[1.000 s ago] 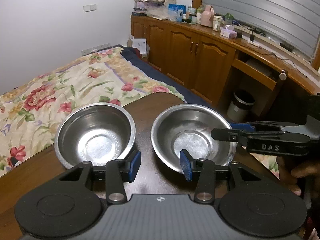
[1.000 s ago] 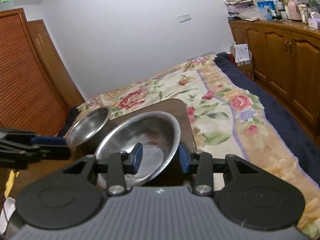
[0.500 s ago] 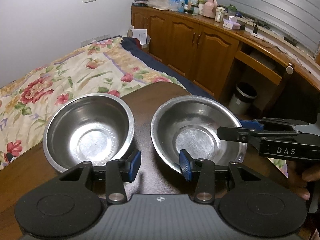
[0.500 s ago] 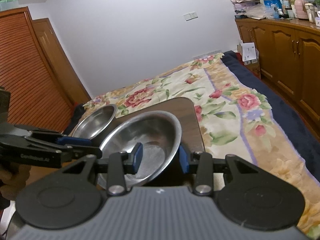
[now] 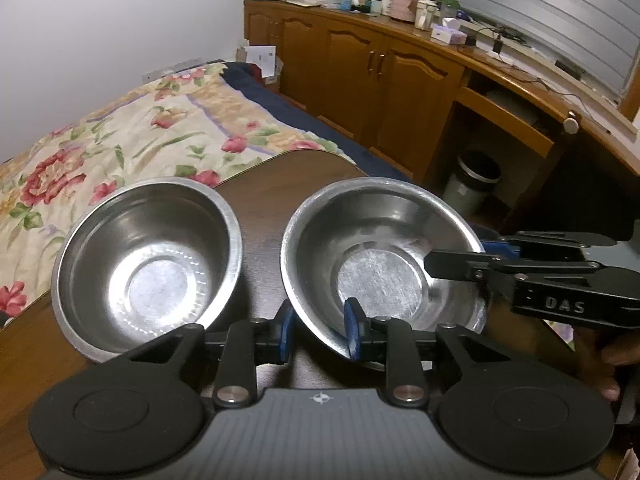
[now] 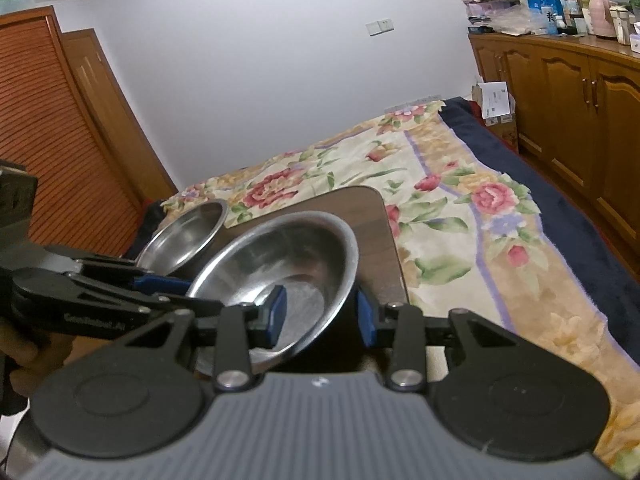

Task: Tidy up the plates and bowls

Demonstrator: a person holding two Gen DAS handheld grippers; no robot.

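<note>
Two steel bowls stand side by side on a dark wooden table [image 5: 280, 184]. My left gripper [image 5: 319, 334] straddles the near rim of the right-hand bowl [image 5: 380, 248]. Its jaws are closing, one blue pad outside the wall and one inside, not visibly pressing. The other bowl [image 5: 152, 256] sits untouched to the left. My right gripper [image 6: 321, 316] straddles the same bowl [image 6: 296, 256] from its other side, jaws closing, with a gap still at the inner pad. It enters the left wrist view as the right gripper [image 5: 456, 254]. The left gripper [image 6: 200, 292] shows at the bowl's left edge, with the second bowl [image 6: 184, 236] behind.
A bed with a floral quilt [image 6: 460, 208] lies just past the table's far edge. Wooden cabinets [image 5: 380, 88] with clutter on top line the right wall, with a waste bin [image 5: 472, 188] below a desk. Louvred wardrobe doors [image 6: 52, 152] stand at left. A hand [image 5: 600, 364] holds the right gripper.
The left gripper has come down and closer, and its jaws have narrowed around the right-hand bowl's near rim. The right gripper's jaws have narrowed too. The left gripper has come into the right wrist view.
</note>
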